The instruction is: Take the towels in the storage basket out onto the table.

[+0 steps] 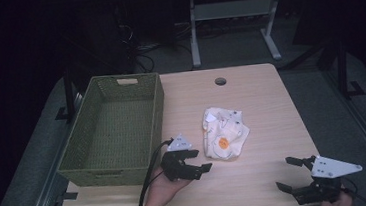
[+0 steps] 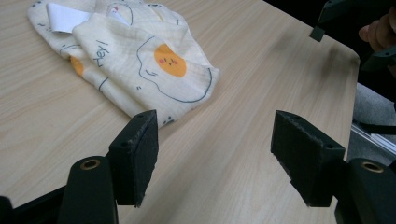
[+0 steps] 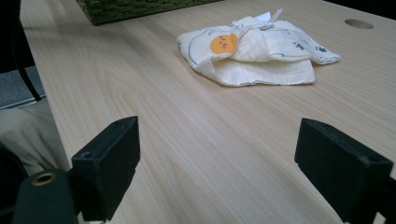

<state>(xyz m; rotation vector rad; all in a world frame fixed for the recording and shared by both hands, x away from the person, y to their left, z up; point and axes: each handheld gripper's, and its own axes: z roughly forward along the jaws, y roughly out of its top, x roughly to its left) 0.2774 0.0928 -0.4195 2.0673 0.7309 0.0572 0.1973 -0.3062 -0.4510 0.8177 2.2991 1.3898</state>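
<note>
High view: folded cream cloth (image 1: 225, 133), egg print.

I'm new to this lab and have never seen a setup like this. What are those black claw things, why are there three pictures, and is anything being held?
A person sits at a wooden table and holds a two-jaw gripper in each hand. The high view looks down from above: the left gripper is beside the folded cloth, and the right gripper is near the table's right front corner. The other two pictures come from cameras riding on the grippers, so the black blocks at the bottom of each are that gripper's own jaws. The left gripper view faces the cloth closely; the right gripper view sees it farther off. A green woven basket stands at the table's left. Both grippers are open and hold nothing.
</note>
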